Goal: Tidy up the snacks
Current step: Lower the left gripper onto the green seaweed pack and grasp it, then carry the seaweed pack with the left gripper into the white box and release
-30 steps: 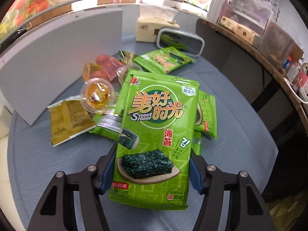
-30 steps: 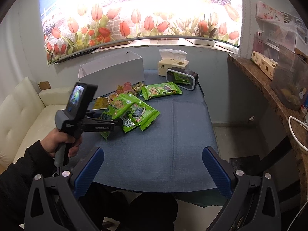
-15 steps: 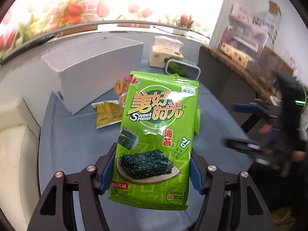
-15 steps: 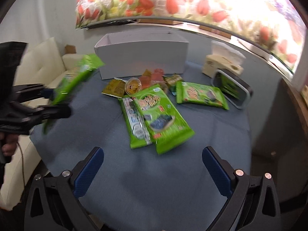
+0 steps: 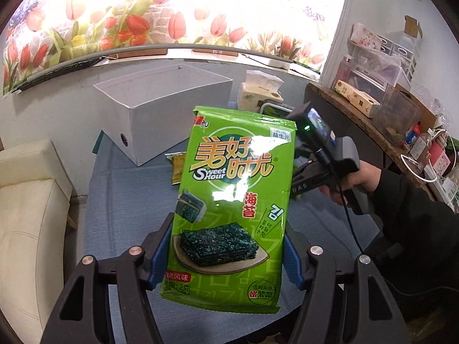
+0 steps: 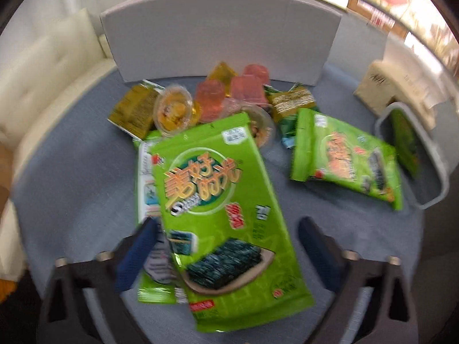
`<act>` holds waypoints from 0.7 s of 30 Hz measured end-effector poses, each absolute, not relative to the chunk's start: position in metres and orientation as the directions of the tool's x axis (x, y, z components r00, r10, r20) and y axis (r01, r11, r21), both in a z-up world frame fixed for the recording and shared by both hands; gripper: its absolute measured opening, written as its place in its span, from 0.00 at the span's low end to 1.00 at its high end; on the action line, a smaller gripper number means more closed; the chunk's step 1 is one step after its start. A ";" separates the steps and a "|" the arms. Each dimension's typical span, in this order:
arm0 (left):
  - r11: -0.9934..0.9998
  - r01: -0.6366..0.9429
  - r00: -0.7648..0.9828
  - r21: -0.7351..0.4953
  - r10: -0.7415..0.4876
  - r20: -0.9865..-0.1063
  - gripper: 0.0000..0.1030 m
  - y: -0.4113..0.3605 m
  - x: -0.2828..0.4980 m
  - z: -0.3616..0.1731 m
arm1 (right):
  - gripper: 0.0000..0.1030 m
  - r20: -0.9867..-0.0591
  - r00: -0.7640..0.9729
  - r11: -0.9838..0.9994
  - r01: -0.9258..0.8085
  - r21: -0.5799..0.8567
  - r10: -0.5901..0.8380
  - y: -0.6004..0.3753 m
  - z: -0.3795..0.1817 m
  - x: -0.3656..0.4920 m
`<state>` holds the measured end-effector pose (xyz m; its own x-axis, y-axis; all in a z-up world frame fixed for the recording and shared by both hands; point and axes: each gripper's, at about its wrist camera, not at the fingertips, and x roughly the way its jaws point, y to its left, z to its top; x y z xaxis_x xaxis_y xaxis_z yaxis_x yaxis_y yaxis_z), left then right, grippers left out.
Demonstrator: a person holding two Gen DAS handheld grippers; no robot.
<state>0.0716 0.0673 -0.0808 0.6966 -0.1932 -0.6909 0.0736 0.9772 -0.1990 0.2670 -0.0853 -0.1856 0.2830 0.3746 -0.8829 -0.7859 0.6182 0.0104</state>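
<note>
Right now your left gripper (image 5: 226,253) pinches a green seaweed packet (image 5: 235,200) by its lower part and holds it upright above the near edge of the blue surface (image 5: 129,200), facing the grey box (image 5: 160,114) at the far edge. Your right gripper (image 6: 226,246) hangs spread over a second seaweed packet (image 6: 223,215) lying flat mid-surface, its fingers either side without gripping. Beyond it lie jelly cups (image 6: 172,111), and a third green packet (image 6: 344,157) beside a grey-rimmed container (image 6: 430,172) toward the right edge.
</note>
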 end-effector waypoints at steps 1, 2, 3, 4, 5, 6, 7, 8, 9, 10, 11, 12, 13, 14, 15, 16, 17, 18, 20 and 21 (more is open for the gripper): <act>0.976 0.075 0.696 -0.205 -0.199 -0.690 0.68 0.069 0.071 -0.081 | 0.77 -0.877 0.280 0.624 -0.781 0.029 0.391 -0.087 -0.184 0.268; 0.976 0.072 0.697 -0.208 -0.198 -0.689 0.68 0.068 0.073 -0.081 | 0.77 -0.873 0.301 0.638 -0.770 0.014 0.383 -0.087 -0.182 0.268; 0.976 0.071 0.696 -0.208 -0.198 -0.691 0.68 0.068 0.073 -0.082 | 0.76 -0.871 0.326 0.648 -0.762 -0.013 0.367 -0.088 -0.181 0.266; 0.976 0.071 0.694 -0.207 -0.197 -0.693 0.68 0.068 0.074 -0.083 | 0.75 -0.869 0.328 0.647 -0.762 -0.011 0.371 -0.090 -0.181 0.264; 0.976 0.070 0.694 -0.206 -0.196 -0.693 0.68 0.068 0.074 -0.084 | 0.74 -0.867 0.313 0.647 -0.762 0.015 0.389 -0.093 -0.179 0.261; 0.976 0.072 0.693 -0.206 -0.198 -0.693 0.68 0.067 0.075 -0.084 | 0.74 -0.861 0.308 0.649 -0.760 0.033 0.404 -0.098 -0.176 0.259; 0.976 0.076 0.694 -0.204 -0.199 -0.692 0.68 0.067 0.075 -0.084 | 0.74 -0.854 0.310 0.653 -0.756 0.045 0.418 -0.104 -0.172 0.256; 0.977 0.076 0.696 -0.201 -0.196 -0.690 0.68 0.066 0.076 -0.083 | 0.74 -0.843 0.315 0.657 -0.751 0.060 0.437 -0.110 -0.166 0.251; 0.977 0.073 0.698 -0.201 -0.194 -0.689 0.68 0.064 0.076 -0.082 | 0.74 -0.833 0.322 0.659 -0.749 0.066 0.450 -0.115 -0.160 0.249; 0.976 0.075 0.698 -0.205 -0.198 -0.688 0.68 0.064 0.076 -0.082 | 0.74 -0.822 0.334 0.666 -0.742 0.073 0.462 -0.121 -0.153 0.243; 0.975 0.077 0.701 -0.210 -0.203 -0.684 0.68 0.064 0.076 -0.080 | 0.74 -0.814 0.350 0.677 -0.733 0.070 0.464 -0.125 -0.146 0.237; 0.975 0.074 0.705 -0.210 -0.200 -0.680 0.68 0.064 0.078 -0.078 | 0.74 -0.808 0.366 0.683 -0.728 0.060 0.461 -0.127 -0.142 0.232; 0.976 0.070 0.707 -0.205 -0.193 -0.680 0.68 0.064 0.080 -0.076 | 0.74 -0.800 0.384 0.689 -0.723 0.050 0.461 -0.129 -0.135 0.228; 0.978 0.065 0.709 -0.200 -0.186 -0.680 0.68 0.065 0.083 -0.073 | 0.74 -0.789 0.396 0.690 -0.722 0.049 0.470 -0.131 -0.128 0.226; 0.979 0.057 0.713 -0.197 -0.178 -0.678 0.68 0.066 0.086 -0.070 | 0.74 -0.781 0.404 0.693 -0.720 0.049 0.476 -0.132 -0.122 0.225; 0.980 0.039 0.721 -0.196 -0.163 -0.674 0.68 0.069 0.092 -0.063 | 0.74 -0.774 0.416 0.698 -0.714 0.047 0.478 -0.133 -0.113 0.222; 0.979 0.028 0.726 -0.200 -0.157 -0.669 0.68 0.072 0.097 -0.058 | 0.74 -0.766 0.428 0.703 -0.710 0.043 0.479 -0.131 -0.103 0.222; 0.979 0.012 0.731 -0.203 -0.147 -0.666 0.68 0.076 0.104 -0.052 | 0.74 -0.756 0.439 0.706 -0.707 0.044 0.485 -0.128 -0.093 0.222; 0.978 -0.016 0.741 -0.208 -0.127 -0.659 0.68 0.084 0.118 -0.041 | 0.74 -0.732 0.444 0.704 -0.707 0.067 0.517 -0.119 -0.072 0.228; 0.975 -0.032 0.753 -0.220 -0.121 -0.647 0.68 0.091 0.129 -0.032 | 0.74 -0.722 0.441 0.698 -0.712 0.079 0.532 -0.113 -0.063 0.233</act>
